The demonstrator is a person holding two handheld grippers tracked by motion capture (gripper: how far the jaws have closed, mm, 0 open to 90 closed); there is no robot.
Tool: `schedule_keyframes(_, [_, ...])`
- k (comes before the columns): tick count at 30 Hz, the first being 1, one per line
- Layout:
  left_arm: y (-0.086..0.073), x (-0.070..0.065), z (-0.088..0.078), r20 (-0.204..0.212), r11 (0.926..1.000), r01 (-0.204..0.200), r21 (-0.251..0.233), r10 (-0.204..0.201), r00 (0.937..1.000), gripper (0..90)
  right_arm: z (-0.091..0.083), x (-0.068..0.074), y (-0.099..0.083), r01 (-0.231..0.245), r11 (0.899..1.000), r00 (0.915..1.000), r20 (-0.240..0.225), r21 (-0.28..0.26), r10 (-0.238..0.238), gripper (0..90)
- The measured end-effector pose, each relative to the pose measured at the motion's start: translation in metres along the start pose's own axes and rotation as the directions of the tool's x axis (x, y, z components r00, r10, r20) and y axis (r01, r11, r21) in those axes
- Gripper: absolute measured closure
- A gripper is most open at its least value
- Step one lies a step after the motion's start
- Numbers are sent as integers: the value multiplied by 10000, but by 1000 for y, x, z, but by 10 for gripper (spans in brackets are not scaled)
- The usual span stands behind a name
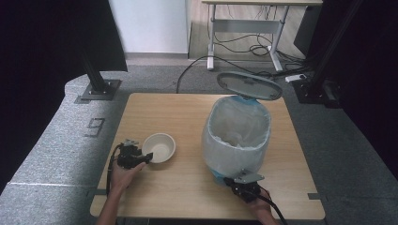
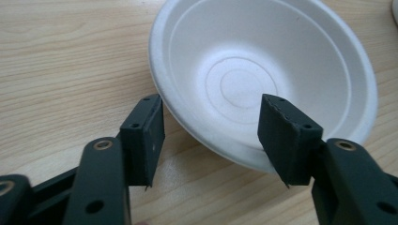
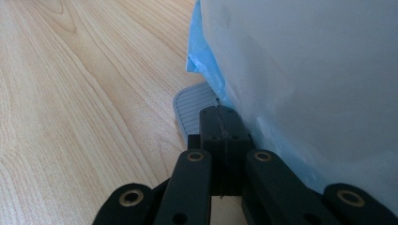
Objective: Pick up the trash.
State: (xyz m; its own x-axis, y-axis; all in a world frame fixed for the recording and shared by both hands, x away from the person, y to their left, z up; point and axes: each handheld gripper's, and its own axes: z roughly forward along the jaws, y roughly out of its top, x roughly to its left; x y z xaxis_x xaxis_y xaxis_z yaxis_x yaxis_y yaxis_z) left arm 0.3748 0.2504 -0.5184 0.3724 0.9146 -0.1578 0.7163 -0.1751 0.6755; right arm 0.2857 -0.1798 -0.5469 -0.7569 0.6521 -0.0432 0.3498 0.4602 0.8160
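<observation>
A white paper bowl (image 1: 159, 147) (image 2: 263, 70) sits empty on the wooden table (image 1: 178, 117), left of centre. My left gripper (image 1: 142, 159) (image 2: 211, 110) is open at the bowl's near rim, which lies between the jaws. One jaw is outside the bowl and the other is over its edge. A pedal bin (image 1: 237, 136) (image 3: 305, 70) lined with a pale bag stands at the right, its lid (image 1: 248, 85) raised. My right gripper (image 1: 236, 180) (image 3: 220, 115) is shut, with its tips resting on the grey ribbed pedal (image 3: 190, 110) at the bin's base.
Bare wood stretches between the bowl and the bin and along the table's front edge (image 1: 187, 216). A blue bag edge (image 3: 199, 51) hangs down the bin's side. Beyond the table are a black frame post (image 1: 96, 70), a desk (image 1: 248, 28) and floor cables (image 1: 244, 47).
</observation>
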Motion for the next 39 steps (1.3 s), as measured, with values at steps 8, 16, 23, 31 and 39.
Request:
schedule_keyframes(8, [-1,-1,6,-144,9998,71,168,-69,9999,598,0,0,0,5,10000,10000,22,-7,-5,897])
schedule_keyframes(16, [-3,-3,6,-44,9996,268,-129,-269,9996,704,0,1,0,4,10000,10000,27,2,-4,897])
schedule_keyframes(23, [2,-8,-5,567,9974,236,-683,-197,9982,812,0,1,0,87,10000,9999,55,4,-87,897])
schedule_keyframes(31, [3,-18,-20,1080,9945,25,-1046,89,9941,839,0,1,0,123,9999,9999,85,-11,-123,897])
schedule_keyframes(39, [6,-26,-31,1300,9915,-174,-1292,343,9909,843,0,1,0,106,9999,9999,82,9,-106,897])
